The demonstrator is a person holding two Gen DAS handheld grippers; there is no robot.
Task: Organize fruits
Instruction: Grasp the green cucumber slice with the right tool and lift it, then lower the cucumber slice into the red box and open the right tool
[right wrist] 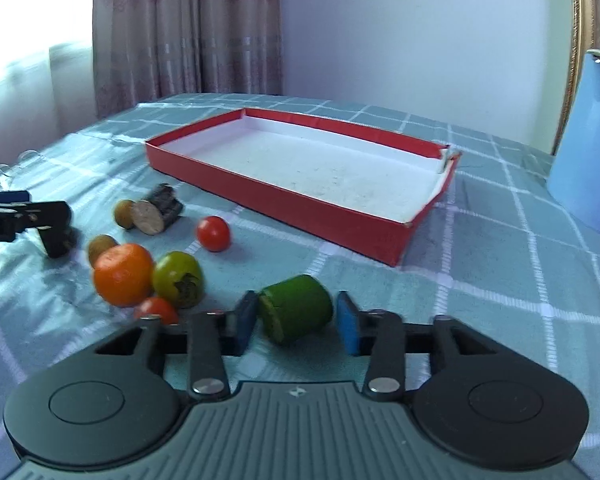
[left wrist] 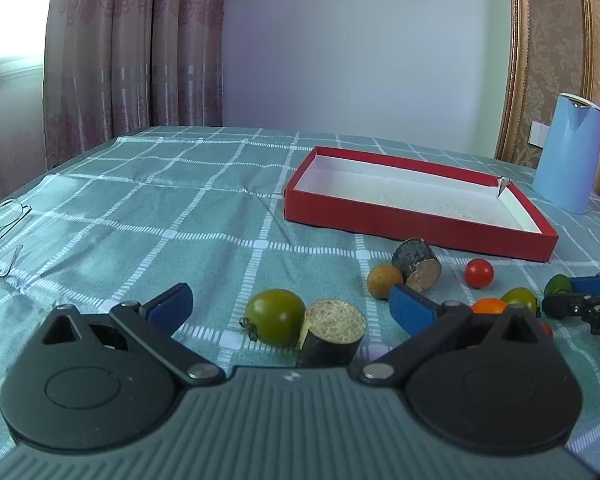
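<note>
red box (right wrist: 300, 204): rim bare, open cloth before it
right gripper (right wrist: 296, 318): jaws closed onto green chunk (right wrist: 296, 314)
left gripper (left wrist: 288, 304): jaws wide, holding nothing
blue jug (right wrist: 588, 152): right of box

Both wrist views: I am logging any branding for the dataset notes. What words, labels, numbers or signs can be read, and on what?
"D", then cut off by the frame edge: white print on the right gripper.
White print on the left gripper: too blurred to read.
Small white emblem, no letters, on each gripper's grey body.
Red box, blue kettle: no text.
</note>
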